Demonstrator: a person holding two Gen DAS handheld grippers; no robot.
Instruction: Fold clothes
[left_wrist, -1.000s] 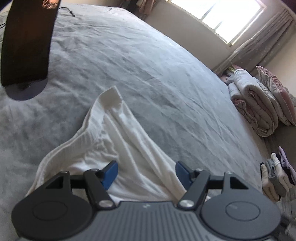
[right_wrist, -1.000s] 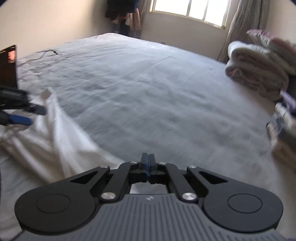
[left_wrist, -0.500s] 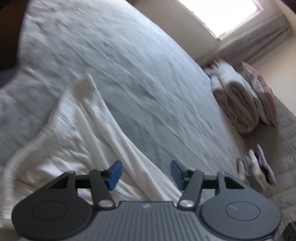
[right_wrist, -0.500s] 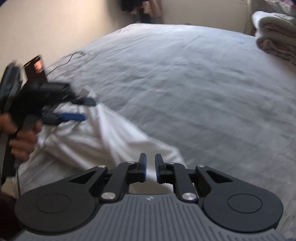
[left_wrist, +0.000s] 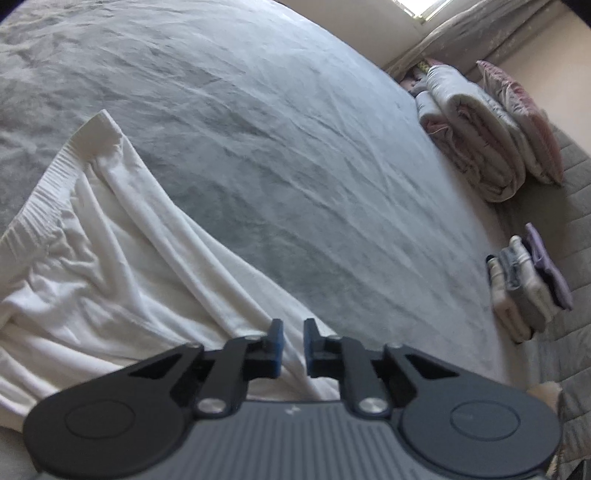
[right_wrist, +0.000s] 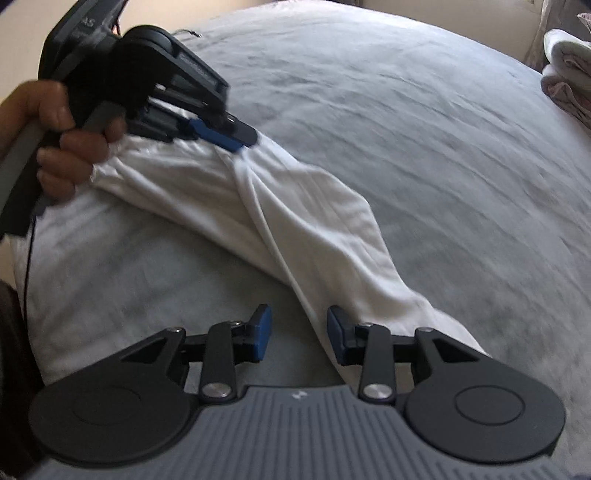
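A white garment with a ribbed elastic waistband lies bunched on the grey bed sheet. My left gripper is nearly closed and pinches a fold of the white cloth between its blue pads. In the right wrist view the left gripper holds a gathered ridge of the garment lifted off the sheet. My right gripper is open, low over the sheet, with the near end of the garment lying between its fingers.
Folded quilts and pillows lie at the bed's far right. A small stack of folded clothes sits near the right edge. The person's hand holds the left gripper's handle.
My left gripper has closed from wide open onto the white cloth and raised it. My right gripper has opened from shut and swung left toward the garment's near end.
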